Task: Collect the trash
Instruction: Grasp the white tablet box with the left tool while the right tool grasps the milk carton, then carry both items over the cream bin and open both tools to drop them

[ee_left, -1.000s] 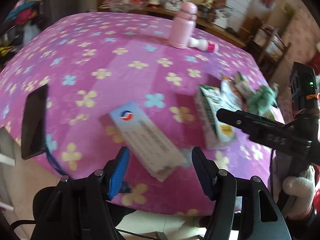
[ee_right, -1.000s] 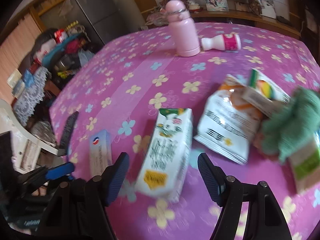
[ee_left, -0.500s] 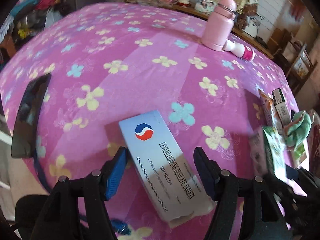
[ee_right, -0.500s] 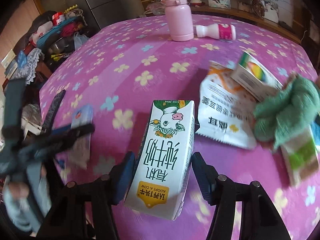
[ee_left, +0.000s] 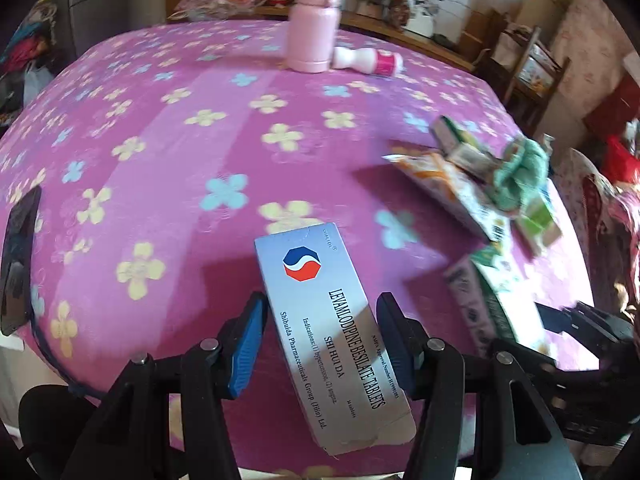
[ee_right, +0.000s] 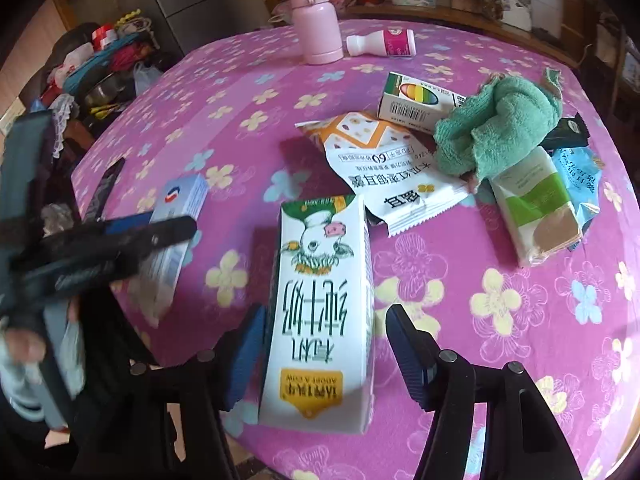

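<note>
A silver-blue tablet box [ee_left: 324,320] lies on the purple flowered tablecloth [ee_left: 180,160], between the open blue fingers of my left gripper [ee_left: 322,340]; the pads are close to its sides without pressing. A white milk carton [ee_right: 320,312] lies between the open fingers of my right gripper [ee_right: 324,360]. The left pad is at its side and the right pad stands apart. The left gripper [ee_right: 120,236] and tablet box [ee_right: 176,232] show at the left of the right wrist view. The carton [ee_left: 492,304] shows at the right of the left wrist view.
A snack wrapper [ee_right: 384,168], a medicine box [ee_right: 420,102], a green cloth [ee_right: 496,128], a tissue pack [ee_right: 532,208] and a blue packet [ee_right: 580,176] lie beyond the carton. A pink flask [ee_right: 316,20] and small bottle [ee_right: 380,44] stand far back. A black phone [ee_left: 18,264] lies at the left edge.
Both grippers have moved forward over the table edge. The tablet box now lies between the left fingers and the milk carton between the right fingers.
</note>
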A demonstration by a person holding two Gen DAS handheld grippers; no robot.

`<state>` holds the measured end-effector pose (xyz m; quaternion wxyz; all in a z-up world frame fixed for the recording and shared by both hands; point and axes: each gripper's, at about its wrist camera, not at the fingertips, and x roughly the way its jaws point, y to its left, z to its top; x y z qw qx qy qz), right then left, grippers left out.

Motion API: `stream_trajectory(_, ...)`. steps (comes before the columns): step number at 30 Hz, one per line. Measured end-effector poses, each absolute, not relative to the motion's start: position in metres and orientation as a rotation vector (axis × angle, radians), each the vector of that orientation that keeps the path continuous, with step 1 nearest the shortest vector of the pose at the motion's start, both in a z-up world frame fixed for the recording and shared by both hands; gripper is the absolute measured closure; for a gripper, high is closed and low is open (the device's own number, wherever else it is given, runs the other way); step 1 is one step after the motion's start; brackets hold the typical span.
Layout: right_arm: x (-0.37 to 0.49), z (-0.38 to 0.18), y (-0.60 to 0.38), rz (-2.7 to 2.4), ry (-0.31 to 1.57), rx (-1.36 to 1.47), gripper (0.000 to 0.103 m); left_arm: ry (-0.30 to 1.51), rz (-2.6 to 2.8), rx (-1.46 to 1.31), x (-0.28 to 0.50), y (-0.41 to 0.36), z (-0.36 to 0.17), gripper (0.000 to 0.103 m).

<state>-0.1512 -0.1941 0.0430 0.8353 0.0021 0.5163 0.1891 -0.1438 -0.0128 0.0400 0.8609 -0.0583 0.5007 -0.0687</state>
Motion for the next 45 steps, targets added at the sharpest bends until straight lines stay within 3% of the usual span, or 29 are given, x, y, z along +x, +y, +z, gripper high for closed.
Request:
stream_trajectory(3,-0.148,0.036,-0.192,0.379,1.086,0.013,0.038,1.036,-0.161,-0.092,-0.15,-0.023,0.05,0.045)
stream_trajectory(4,-0.15,0.036,-0.193,0.376,1.075,0.016,0.045,1.029,-0.166,-0.086,-0.152,-0.026,0.054,0.045)
stream_trajectory(20,-0.208,0.1,-0.32,0.246,0.905,0.204,0.045,0.914,-0.377,0.013,-0.162,-0.127,0.105,0.045)
stream_trajectory(45,-0.262,0.096,-0.523,-0.189,0.844,0.372,0.045,0.866,-0.674,0.199,-0.167,-0.338,0.115,0.045)
